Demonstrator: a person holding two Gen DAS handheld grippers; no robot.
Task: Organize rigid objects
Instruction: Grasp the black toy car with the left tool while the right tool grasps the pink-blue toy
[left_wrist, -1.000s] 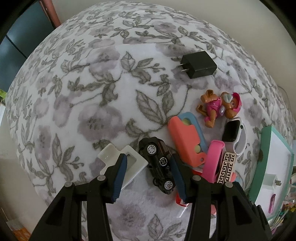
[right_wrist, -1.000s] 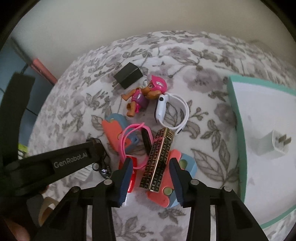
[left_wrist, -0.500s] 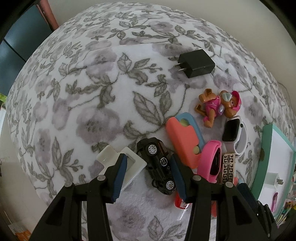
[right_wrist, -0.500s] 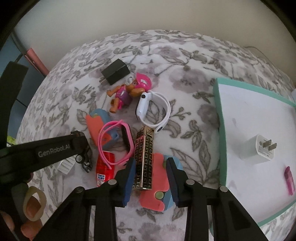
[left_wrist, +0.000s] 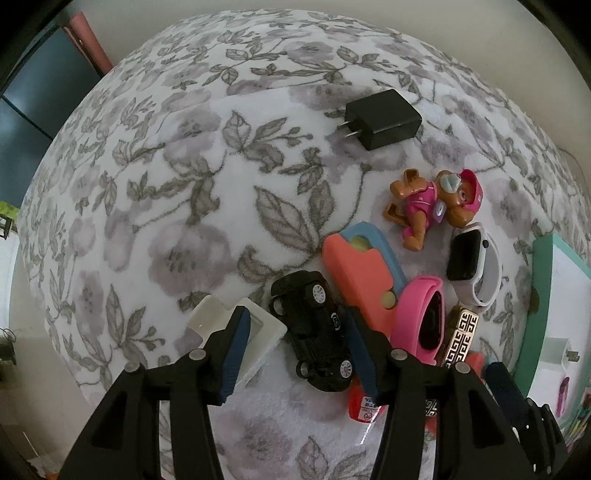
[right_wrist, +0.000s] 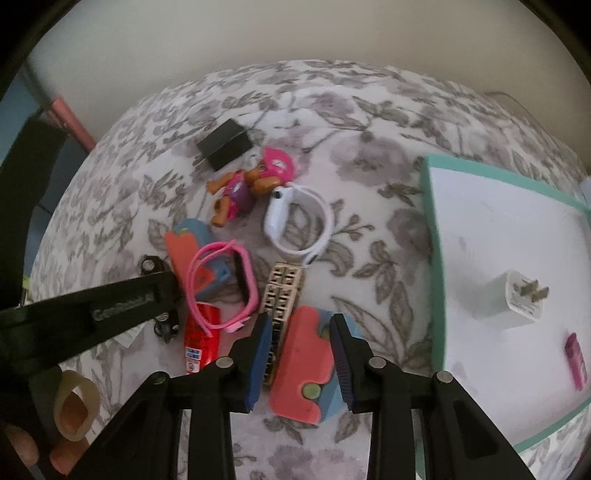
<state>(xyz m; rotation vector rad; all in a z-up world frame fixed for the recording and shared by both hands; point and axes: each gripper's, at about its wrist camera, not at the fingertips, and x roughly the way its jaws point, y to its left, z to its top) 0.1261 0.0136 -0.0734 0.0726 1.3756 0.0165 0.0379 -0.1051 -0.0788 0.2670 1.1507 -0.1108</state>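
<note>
A pile of small objects lies on a floral cloth. My left gripper (left_wrist: 295, 350) is open, its jaws on either side of a black toy car (left_wrist: 314, 328), with a white flat piece (left_wrist: 255, 332) under the left finger. My right gripper (right_wrist: 301, 354) is open around a coral and blue foam piece (right_wrist: 304, 365); a gold patterned bar (right_wrist: 282, 295) lies just inside its left finger. Nearby lie a pink watch (right_wrist: 229, 284), a white watch (right_wrist: 295, 221), a toy dog (right_wrist: 255, 184), a black charger (right_wrist: 225, 144) and a second coral foam piece (left_wrist: 358, 273).
A white tray with a teal rim (right_wrist: 430, 236) stands to the right and holds a white charger (right_wrist: 517, 299) and a small pink item (right_wrist: 576, 360). A red tube (right_wrist: 201, 336) lies beside the pink watch. A wall stands behind the table.
My right gripper has shifted right and opened wider, from around the gold bar to around the coral and blue foam piece. My left gripper has stayed open over the black car.
</note>
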